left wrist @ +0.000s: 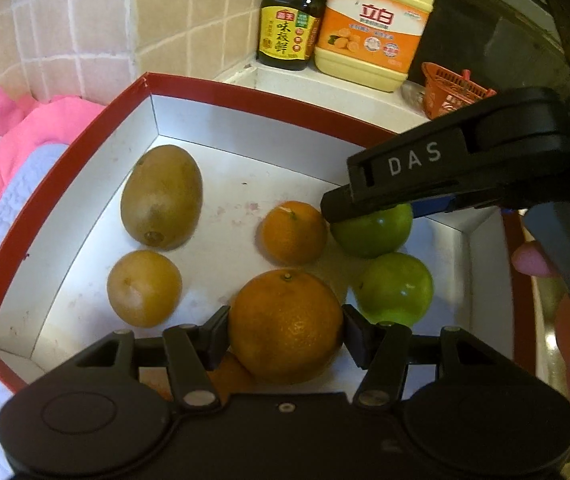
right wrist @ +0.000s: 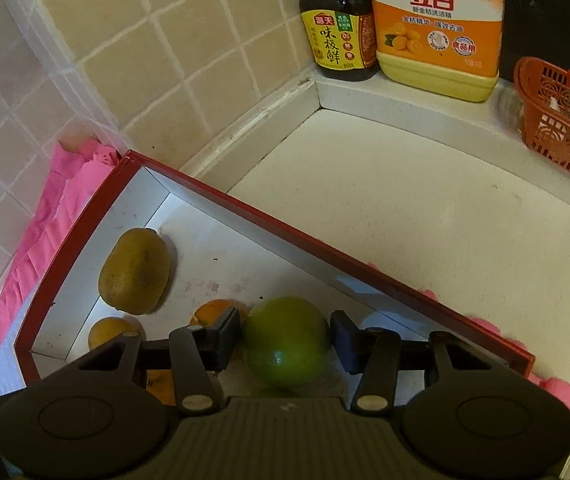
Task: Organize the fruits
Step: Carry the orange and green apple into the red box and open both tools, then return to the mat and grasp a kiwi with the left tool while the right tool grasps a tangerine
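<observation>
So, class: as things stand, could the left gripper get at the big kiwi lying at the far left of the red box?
Probably not straight away. The left gripper has the large orange between its jaws. Otherwise the way to the big kiwi looks free: bare box floor around it, and the right gripper sits over a green fruit.

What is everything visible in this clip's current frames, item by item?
box: 1, red rim, white inside, on counter
kiwis: 2, brown, box left side
oranges: at least 3, orange, box middle
green fruits: 2, green, box right side
sauce bottle: 1, dark, back corner
detergent jug: 1, yellow, beside the bottle
basket: 1, orange-red, far right
cloth: 1, pink, left of box
left hand-held gripper: black, around largest orange
right hand-held gripper: black, around a green fruit
</observation>
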Demonstrator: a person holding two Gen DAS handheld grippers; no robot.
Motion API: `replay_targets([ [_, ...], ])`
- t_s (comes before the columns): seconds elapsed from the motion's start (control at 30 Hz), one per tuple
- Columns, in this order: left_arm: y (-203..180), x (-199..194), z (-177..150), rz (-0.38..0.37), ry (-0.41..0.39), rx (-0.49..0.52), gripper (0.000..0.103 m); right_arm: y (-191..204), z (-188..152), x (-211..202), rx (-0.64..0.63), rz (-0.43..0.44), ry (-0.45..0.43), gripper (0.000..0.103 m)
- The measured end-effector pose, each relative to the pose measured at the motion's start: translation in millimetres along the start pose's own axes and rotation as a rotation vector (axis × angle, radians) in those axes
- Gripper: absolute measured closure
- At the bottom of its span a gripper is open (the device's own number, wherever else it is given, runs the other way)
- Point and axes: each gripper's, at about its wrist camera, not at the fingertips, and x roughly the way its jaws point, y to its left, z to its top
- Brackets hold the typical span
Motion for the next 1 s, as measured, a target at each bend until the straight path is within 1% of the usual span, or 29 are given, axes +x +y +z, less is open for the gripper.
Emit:
replay_targets([
  [0.1,-4.2,-13.2,-5.2,0.008,-0.010,0.009,0.033,-0.1,-3.1,-11.0,0.004,0.006,-0.016,0.050],
  [0.2,-3.4,-35.7,-12.2,0.034,-0.040,-0.006,0.033,-0.9,-4.0,-29.4,0.006,0.012,-0.048,0.049],
  [0.27,2.1,-57.8,-19.1,0.050,-0.070,-0.033,0.033,-0.5,-4.5,-44.5,0.009,0.014,-0.076,0.046],
  [0.3,4.5,-67.1,-21.1,0.063,-0.082,-0.041,0.033,-0.5,-4.9,-51.1,0.010,0.016,-0.088,0.043],
  [0.33,7.3,-79.8,-24.7,0.084,-0.105,-0.045,0.031,0.6,-6.0,-58.8,0.009,0.021,-0.103,0.041],
  [0.37,9.2,-89.7,-26.7,0.098,-0.133,-0.046,0.027,1.3,-6.7,-64.1,0.009,0.024,-0.112,0.040],
  [0.43,15.1,-112.7,-28.4,0.112,-0.202,-0.053,0.026,4.3,-8.2,-74.1,0.010,0.037,-0.128,0.038],
  [0.47,17.2,-119.7,-27.3,0.120,-0.223,-0.057,0.037,7.0,-9.4,-78.5,0.006,0.043,-0.133,0.038],
  [0.5,20.7,-126.1,-25.1,0.123,-0.241,-0.073,0.051,9.5,-9.9,-81.0,0.001,0.047,-0.136,0.038],
  [0.57,33.1,-131.5,-22.6,0.100,-0.235,-0.112,0.063,15.3,-14.8,-87.3,-0.009,0.057,-0.138,0.038],
  [0.63,50.1,-130.8,-23.2,0.089,-0.214,-0.175,0.063,19.8,-21.5,-94.5,-0.018,0.068,-0.139,0.038],
  [0.67,56.6,-132.0,-26.1,0.079,-0.211,-0.198,0.063,21.0,-24.6,-98.6,-0.022,0.076,-0.142,0.038],
  [0.7,64.4,-135.9,-29.3,0.066,-0.220,-0.228,0.061,21.5,-27.5,-102.2,-0.024,0.079,-0.146,0.037],
  [0.73,69.6,-142.3,-35.6,0.060,-0.231,-0.251,0.058,21.8,-29.5,-105.6,-0.027,0.081,-0.149,0.035],
  [0.77,73.0,-147.7,-39.8,0.062,-0.242,-0.272,0.052,22.4,-31.2,-108.1,-0.033,0.081,-0.148,0.034],
  [0.8,75.3,-152.9,-42.8,0.069,-0.255,-0.286,0.049,23.3,-33.0,-109.9,-0.037,0.078,-0.148,0.032],
  [0.87,78.6,-166.0,-53.4,0.104,-0.269,-0.287,0.047,24.6,-34.9,-113.5,-0.043,0.071,-0.153,0.030],
  [0.93,81.2,-179.0,-66.1,0.152,-0.277,-0.281,0.038,29.0,-37.3,-117.4,-0.058,0.065,-0.168,0.023],
  [0.97,83.9,-185.5,-72.6,0.172,-0.280,-0.283,0.033,31.7,-38.8,-118.5,-0.065,0.059,-0.175,0.021],
  [1.0,86.6,-193.4,-82.3,0.197,-0.282,-0.289,0.032,35.7,-40.5,-120.0,-0.075,0.057,-0.183,0.020],
])
